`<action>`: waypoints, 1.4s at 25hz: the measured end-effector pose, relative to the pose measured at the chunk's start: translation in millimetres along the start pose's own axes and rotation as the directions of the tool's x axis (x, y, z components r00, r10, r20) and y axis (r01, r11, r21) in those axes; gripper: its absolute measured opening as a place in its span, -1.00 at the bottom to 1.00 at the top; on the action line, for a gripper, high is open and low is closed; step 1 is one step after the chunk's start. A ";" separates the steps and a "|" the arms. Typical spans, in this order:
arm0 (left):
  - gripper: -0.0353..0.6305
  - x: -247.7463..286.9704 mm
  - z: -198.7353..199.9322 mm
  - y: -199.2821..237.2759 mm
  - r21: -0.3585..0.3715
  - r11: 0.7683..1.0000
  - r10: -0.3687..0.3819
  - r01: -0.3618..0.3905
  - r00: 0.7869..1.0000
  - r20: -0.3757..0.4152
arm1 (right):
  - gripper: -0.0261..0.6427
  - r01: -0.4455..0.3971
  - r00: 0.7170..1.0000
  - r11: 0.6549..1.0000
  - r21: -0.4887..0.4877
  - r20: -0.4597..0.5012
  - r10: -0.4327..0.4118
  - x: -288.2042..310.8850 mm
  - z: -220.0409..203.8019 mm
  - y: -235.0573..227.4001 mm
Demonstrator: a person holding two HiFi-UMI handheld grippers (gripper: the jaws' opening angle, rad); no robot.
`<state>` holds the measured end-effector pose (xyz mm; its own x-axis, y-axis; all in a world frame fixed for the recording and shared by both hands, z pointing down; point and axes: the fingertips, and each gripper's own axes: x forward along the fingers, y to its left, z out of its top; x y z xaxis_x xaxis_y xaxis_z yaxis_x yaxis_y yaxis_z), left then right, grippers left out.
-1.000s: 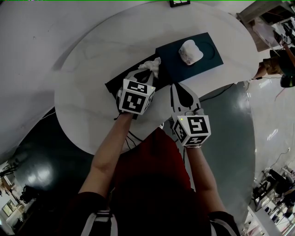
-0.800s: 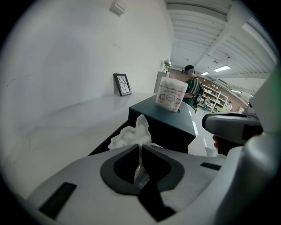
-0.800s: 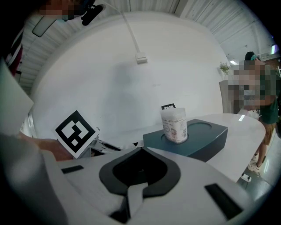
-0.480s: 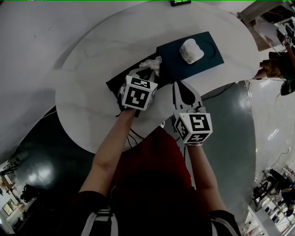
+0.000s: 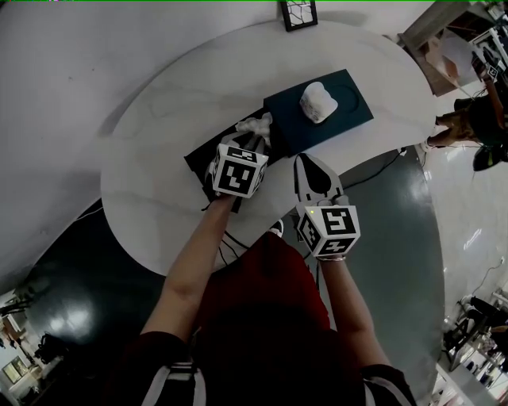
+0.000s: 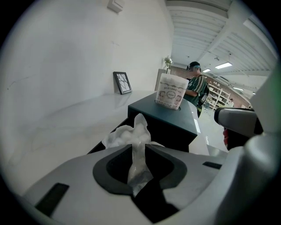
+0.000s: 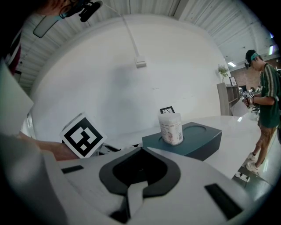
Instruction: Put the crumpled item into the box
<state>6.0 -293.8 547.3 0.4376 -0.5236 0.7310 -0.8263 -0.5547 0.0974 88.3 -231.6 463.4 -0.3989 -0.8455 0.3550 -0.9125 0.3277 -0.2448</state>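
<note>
A crumpled white tissue (image 5: 255,126) (image 6: 131,137) sticks out from between the jaws of my left gripper (image 5: 252,137) (image 6: 139,154). The jaws are opening, and the tissue strip still fills the narrow gap between the tips. The gripper hangs over a flat black box (image 5: 202,159) (image 6: 99,147) lying on the white table (image 5: 159,119), next to a dark teal box (image 5: 349,111) (image 6: 171,121). My right gripper (image 5: 307,159) (image 7: 140,149) hovers near the table's front edge, shut with nothing in it.
A white printed paper roll (image 5: 318,101) (image 7: 171,127) stands on the teal box. A small framed picture (image 5: 298,13) (image 6: 122,82) leans at the table's far edge. A person (image 5: 476,127) (image 7: 265,88) stands off to the right.
The head view has shifted a little. My left gripper stays over the black box with the tissue between its jaws, and the right gripper has hardly moved.
</note>
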 end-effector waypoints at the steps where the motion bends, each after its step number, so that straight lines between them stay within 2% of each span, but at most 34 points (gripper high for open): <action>1: -0.67 -1.2 -0.3 0.9 0.003 1.000 0.008 -0.008 1.000 0.001 | -0.88 -0.001 1.000 1.000 0.000 0.003 0.001 -1.6 1.3 0.5; 4: -0.53 -6.4 2.3 2.2 0.006 1.000 0.021 -0.021 1.000 0.021 | -0.88 0.000 1.000 1.000 -0.004 0.016 0.000 -7.1 5.5 -0.7; 6: -0.51 -11.3 4.4 1.3 0.006 1.000 0.021 -0.021 0.999 0.036 | -0.88 0.002 1.000 1.000 -0.007 0.022 -0.002 -11.0 7.0 -2.0; 14: -0.51 -40.2 14.4 -9.2 -0.005 0.999 0.044 -0.043 0.993 0.106 | -0.88 -0.008 0.999 1.000 -0.008 0.049 0.009 -27.8 12.2 -0.1; 24: -0.52 -82.0 24.4 -24.6 -0.031 0.998 0.061 -0.055 0.976 0.207 | -0.88 -0.036 0.993 0.999 -0.014 0.110 0.037 -49.2 29.2 7.5; 35: -0.64 -122.1 28.4 -42.5 -0.041 0.994 0.106 -0.098 0.947 0.303 | -0.88 -0.049 0.986 0.998 -0.034 0.155 0.054 -75.9 40.1 10.1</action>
<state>-2.2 -224.7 434.7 0.4341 -0.7505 0.4983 -0.8792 -0.4734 0.0528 113.0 -181.0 397.8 -0.4287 -0.8818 0.1966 -0.8943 0.3833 -0.2307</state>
